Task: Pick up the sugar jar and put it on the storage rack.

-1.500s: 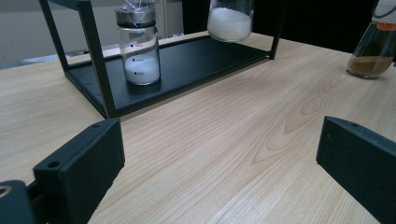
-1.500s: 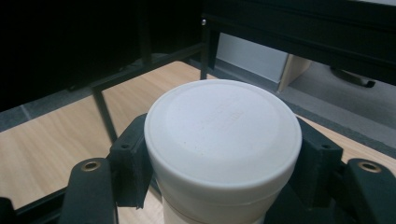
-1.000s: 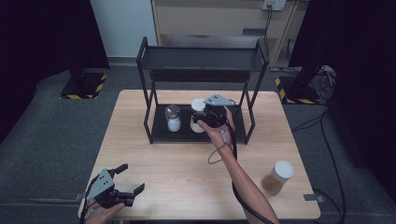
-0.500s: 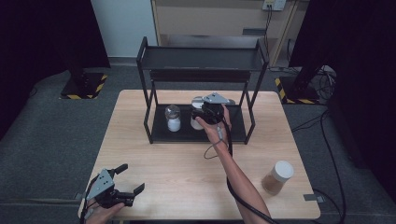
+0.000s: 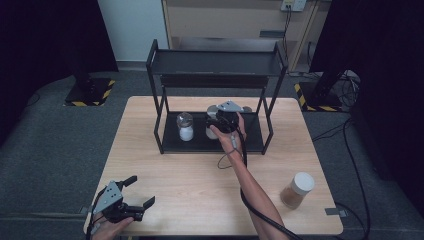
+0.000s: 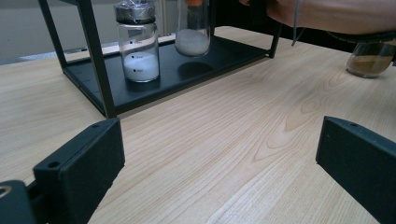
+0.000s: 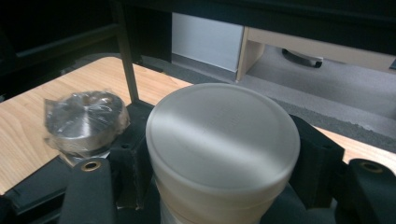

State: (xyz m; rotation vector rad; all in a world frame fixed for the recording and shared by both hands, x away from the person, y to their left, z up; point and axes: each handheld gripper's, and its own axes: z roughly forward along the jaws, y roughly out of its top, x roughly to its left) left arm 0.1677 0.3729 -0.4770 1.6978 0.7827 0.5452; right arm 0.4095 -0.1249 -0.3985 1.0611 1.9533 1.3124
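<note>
Jar: clear glass jar w/ white plastic lid [image 7: 223, 140], white powder inside; sits in my right claw [image 5: 223, 121], over the black metal shelf rack's [image 5: 253, 141] bottom tray, not clearly touching it.
Right claw: clamped on jar just below lid, black jaws each side.
Left claw [image 5: 134, 200]: jaws wide, nothing between; near table's front left corner, well apart from rack.
Neighbour: clear glass jar w/ silver foil-wrapped cap [image 7: 84, 121], just beside mine on same tray.
Elsewhere: brown-powder jar w/ white lid [image 5: 297, 190] on light wood table [image 5: 180, 175], right side.
Risk 1: drifting sideways could knock neighbour over – gap is small.
Risk 2: letting go before the base is flat on the tray – jar could tip or drop.
Risk 3: lifting out carelessly – claw may hit rack's top shelf.
</note>
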